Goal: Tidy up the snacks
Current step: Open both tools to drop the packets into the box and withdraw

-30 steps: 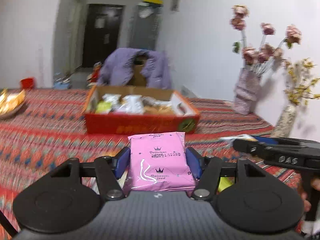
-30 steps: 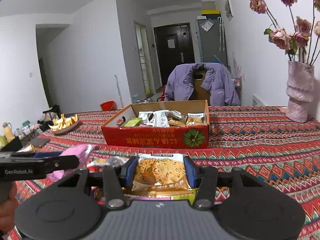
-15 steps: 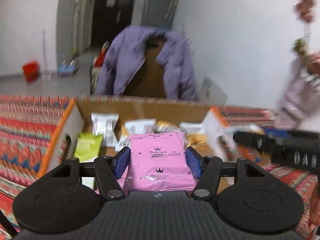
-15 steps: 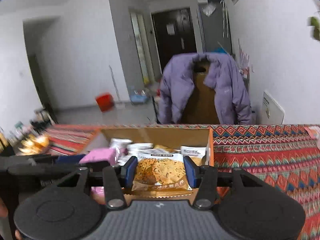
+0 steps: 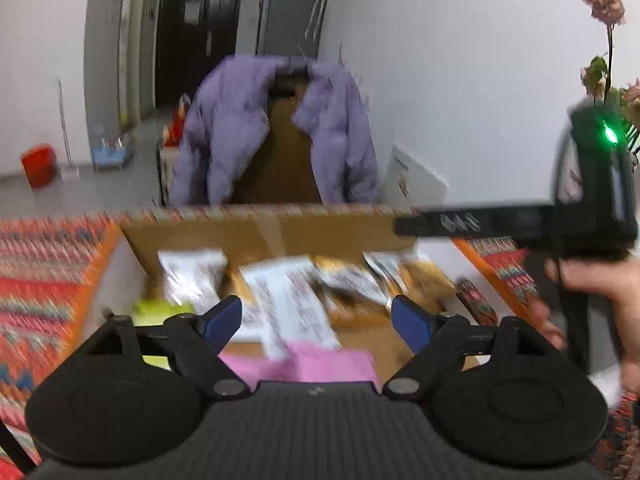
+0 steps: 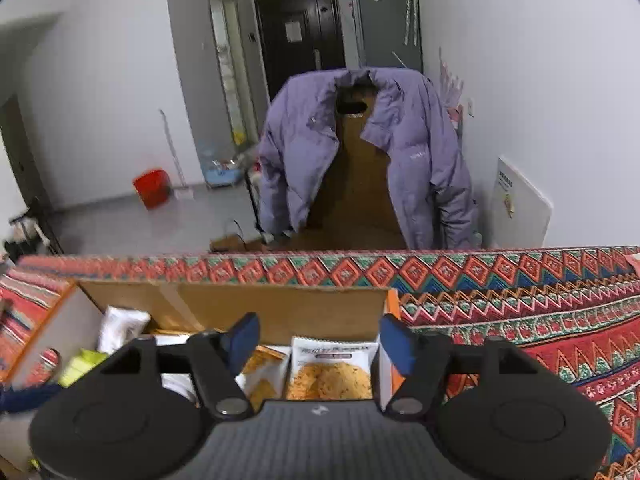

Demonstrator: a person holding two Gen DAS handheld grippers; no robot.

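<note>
Both grippers hang over the open box (image 6: 224, 300) on the patterned tablecloth (image 6: 520, 320). The left gripper (image 5: 318, 318) is opening, its pads clear of the pink packet (image 5: 312, 364) lying just below. The right gripper (image 6: 320, 340) is opening too, above a cookie packet (image 6: 332, 372) by the box's right wall. A purple jacket (image 6: 404, 152) hangs beyond the far table edge.
</note>
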